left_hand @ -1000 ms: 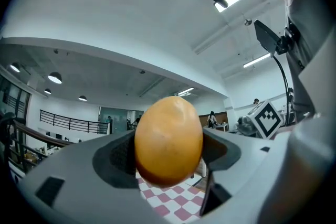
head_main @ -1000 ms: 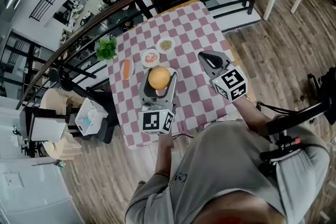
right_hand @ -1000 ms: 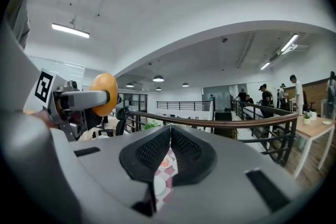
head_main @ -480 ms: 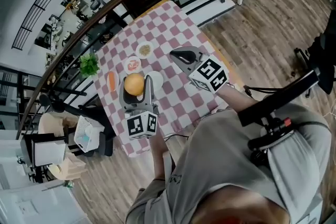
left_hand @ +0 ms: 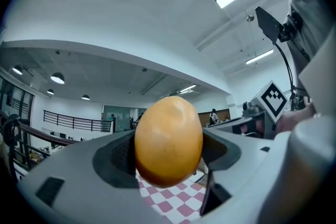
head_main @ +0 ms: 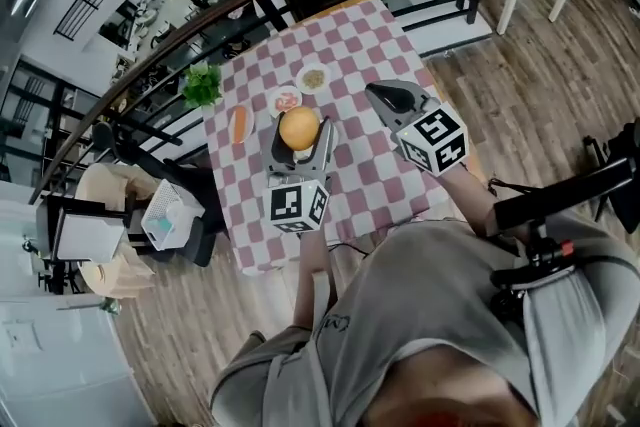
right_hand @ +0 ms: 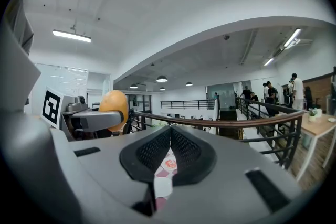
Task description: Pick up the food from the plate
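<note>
Your left claw (head_main: 301,143) is spread wide, pinching the round orange food (left_hand: 168,140) across its middle, a pad on each side, and the food looks raised clear of the checked table (head_main: 372,177) below. Keep the squeeze steady and the jaws level, because that smooth skin could slide forward out of the pads. The plate is probably hidden beneath this claw. Your right claw (right_hand: 168,153), off to its right, is pressed together on nothing.
</note>
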